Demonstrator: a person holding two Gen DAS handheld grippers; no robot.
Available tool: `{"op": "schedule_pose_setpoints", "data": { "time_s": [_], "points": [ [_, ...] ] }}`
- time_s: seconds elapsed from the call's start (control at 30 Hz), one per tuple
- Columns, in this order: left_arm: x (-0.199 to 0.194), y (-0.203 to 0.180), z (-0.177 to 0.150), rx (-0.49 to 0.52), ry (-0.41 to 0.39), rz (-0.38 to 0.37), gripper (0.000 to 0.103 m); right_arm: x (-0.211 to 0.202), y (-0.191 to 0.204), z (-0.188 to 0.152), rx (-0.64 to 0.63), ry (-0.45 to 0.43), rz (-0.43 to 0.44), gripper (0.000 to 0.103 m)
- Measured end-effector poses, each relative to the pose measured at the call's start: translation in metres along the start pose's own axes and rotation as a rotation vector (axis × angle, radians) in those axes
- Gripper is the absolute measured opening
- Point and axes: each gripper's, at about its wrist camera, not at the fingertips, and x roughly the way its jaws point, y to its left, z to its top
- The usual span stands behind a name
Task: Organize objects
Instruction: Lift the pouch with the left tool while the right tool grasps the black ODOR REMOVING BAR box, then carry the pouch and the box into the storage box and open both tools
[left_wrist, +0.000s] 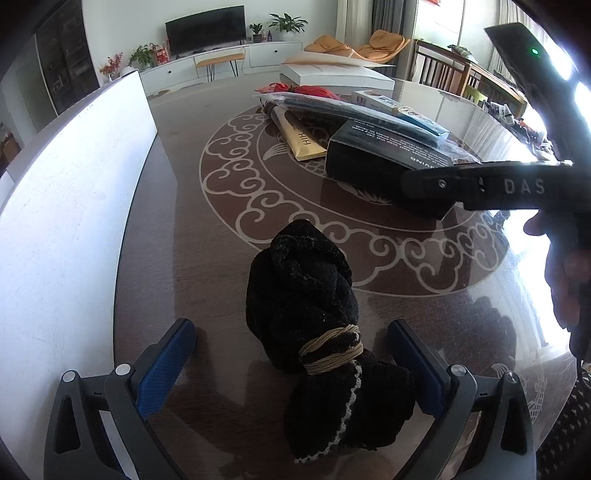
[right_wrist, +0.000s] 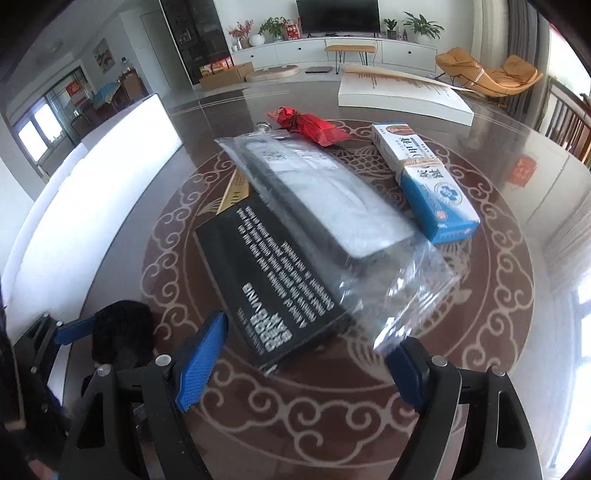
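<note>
A black rolled cloth tied with tan string (left_wrist: 317, 332) lies on the brown patterned table, between the open fingers of my left gripper (left_wrist: 295, 369), untouched by either pad. It shows small at the lower left of the right wrist view (right_wrist: 123, 328). My right gripper (right_wrist: 306, 365) is open and empty, just short of a black box with white print (right_wrist: 273, 280). On that box leans a clear plastic bag holding a dark flat item (right_wrist: 325, 206). A blue and white carton (right_wrist: 428, 184), a red wrapped bundle (right_wrist: 310, 125) and a gold box (left_wrist: 301, 138) lie around them.
A tall white board (left_wrist: 70, 206) stands along the table's left side. A white flat box (right_wrist: 402, 98) sits at the far edge. The right gripper's body (left_wrist: 517, 184) reaches in over the table's right part. Chairs stand beyond the right edge.
</note>
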Motion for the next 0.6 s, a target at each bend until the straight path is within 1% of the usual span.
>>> {"op": "schedule_pose_setpoints", "data": {
  "time_s": [0.03,0.07,0.1,0.13,0.17,0.2,0.3,0.4,0.43,0.47,0.5,0.53,0.57,0.6],
  "points": [
    [0.0,0.0,0.0,0.002,-0.001,0.0,0.103,0.006,0.001,0.007,-0.004,0.008,0.0,0.083],
    [0.0,0.0,0.0,0.003,-0.001,-0.001,0.103,0.01,0.002,0.012,-0.004,0.015,0.012,0.077],
    [0.0,0.0,0.0,0.007,0.0,-0.003,0.103,0.011,0.003,0.013,-0.005,0.019,0.03,0.074],
    [0.0,0.0,0.0,0.009,0.001,-0.004,0.103,0.01,0.005,0.013,-0.01,0.013,0.051,0.067],
    [0.0,0.0,0.0,0.01,0.002,-0.005,0.103,0.006,0.009,0.008,-0.016,0.006,0.075,0.062],
    [0.0,0.0,0.001,0.013,0.006,-0.007,0.103,0.003,0.012,0.001,-0.02,0.005,0.088,0.06],
    [0.0,0.0,0.002,0.017,0.02,-0.009,0.103,-0.013,0.017,-0.033,0.006,0.036,0.093,0.06],
    [-0.002,0.0,0.0,0.01,0.025,-0.003,0.103,-0.034,0.02,-0.073,0.015,0.064,0.1,0.062],
    [-0.003,0.0,-0.001,0.006,0.014,0.002,0.103,-0.038,0.019,-0.081,0.016,0.079,0.103,0.065],
    [-0.004,-0.001,-0.003,0.008,-0.006,0.003,0.101,-0.043,0.018,-0.085,0.023,0.084,0.116,0.07],
    [-0.007,-0.003,-0.005,0.014,-0.034,-0.006,0.087,-0.049,0.018,-0.086,0.03,0.077,0.123,0.074],
    [-0.01,-0.004,-0.006,0.021,-0.052,-0.012,0.068,-0.052,0.016,-0.082,0.03,0.064,0.11,0.083],
    [-0.013,-0.006,-0.007,0.031,-0.065,-0.022,0.057,-0.053,0.017,-0.075,0.021,0.048,0.08,0.09],
    [-0.015,-0.007,-0.007,0.039,-0.07,-0.039,0.044,-0.052,0.018,-0.068,0.011,0.039,0.057,0.09]
  ]
}}
